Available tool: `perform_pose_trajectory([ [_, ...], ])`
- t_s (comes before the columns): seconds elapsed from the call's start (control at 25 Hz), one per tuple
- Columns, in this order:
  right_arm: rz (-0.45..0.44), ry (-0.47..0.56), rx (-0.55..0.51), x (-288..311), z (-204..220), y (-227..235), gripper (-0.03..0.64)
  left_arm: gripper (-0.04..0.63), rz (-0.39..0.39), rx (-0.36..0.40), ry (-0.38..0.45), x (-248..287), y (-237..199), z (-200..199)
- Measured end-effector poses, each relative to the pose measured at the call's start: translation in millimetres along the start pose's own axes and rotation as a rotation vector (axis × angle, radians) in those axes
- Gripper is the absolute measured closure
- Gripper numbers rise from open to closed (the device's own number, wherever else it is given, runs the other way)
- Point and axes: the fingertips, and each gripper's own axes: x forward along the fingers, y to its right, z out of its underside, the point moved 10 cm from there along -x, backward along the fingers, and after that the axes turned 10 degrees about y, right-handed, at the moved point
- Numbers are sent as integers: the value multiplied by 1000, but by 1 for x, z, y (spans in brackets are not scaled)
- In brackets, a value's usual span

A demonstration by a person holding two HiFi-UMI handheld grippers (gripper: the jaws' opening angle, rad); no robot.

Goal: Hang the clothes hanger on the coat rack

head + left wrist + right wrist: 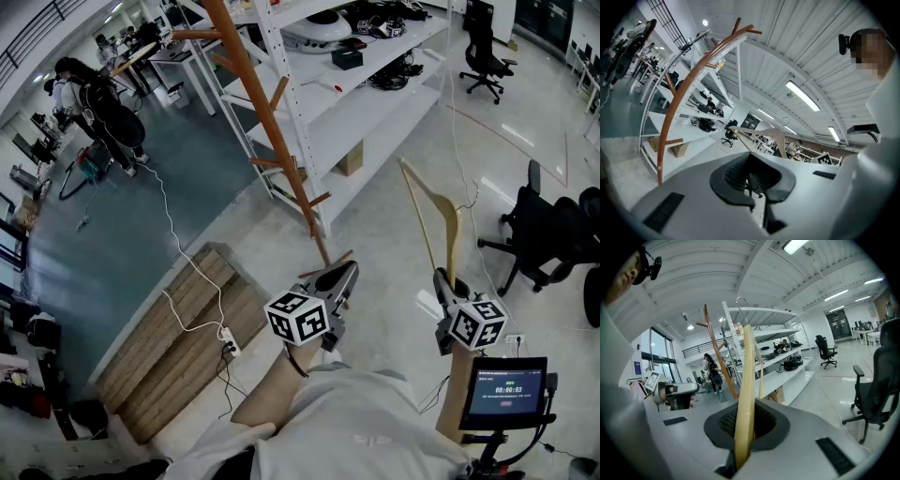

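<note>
The coat rack (272,122) is a tall brown wooden pole with short pegs, standing ahead and left of me by the shelving. It also shows in the left gripper view as a curved brown coat rack (679,98) and in the right gripper view as the coat rack (715,352). My right gripper (439,277) is shut on the lower end of a pale wooden clothes hanger (448,220), which stands upright with its metal hook on top. The hanger (746,380) rises from between the right gripper's jaws (743,446). My left gripper (352,270) looks shut and holds nothing, pointing toward the rack's foot.
A white shelf unit (375,94) with boxes and gear stands right behind the rack. Black office chairs (553,234) are at the right. A wooden panel (178,328) with a cable and power strip (230,349) lies on the floor at left. A screen on a stand (506,389) is near my right side. People (94,103) stand far left.
</note>
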Motion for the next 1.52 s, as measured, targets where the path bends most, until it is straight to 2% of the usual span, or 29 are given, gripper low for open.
perform_pose_trajectory([
  [0.16, -14, 11, 4, 44, -15, -24, 606, 589, -10, 50, -18, -4, -24, -34],
  [0.4, -82, -42, -15, 140, -19, -33, 606, 589, -55, 0, -4, 19, -80, -48],
  [0.8, -150, -96, -41, 200, -36, -26, 606, 589, -100, -10, 54, 44, -94, -63],
  [1.28, -266, -103, -163, 291, -113, -52, 606, 589, -180, 40, 186, 58, -99, -131],
  [1.52, -344, -145, -214, 330, -124, -74, 606, 589, -246, 59, 227, 50, -103, -151],
])
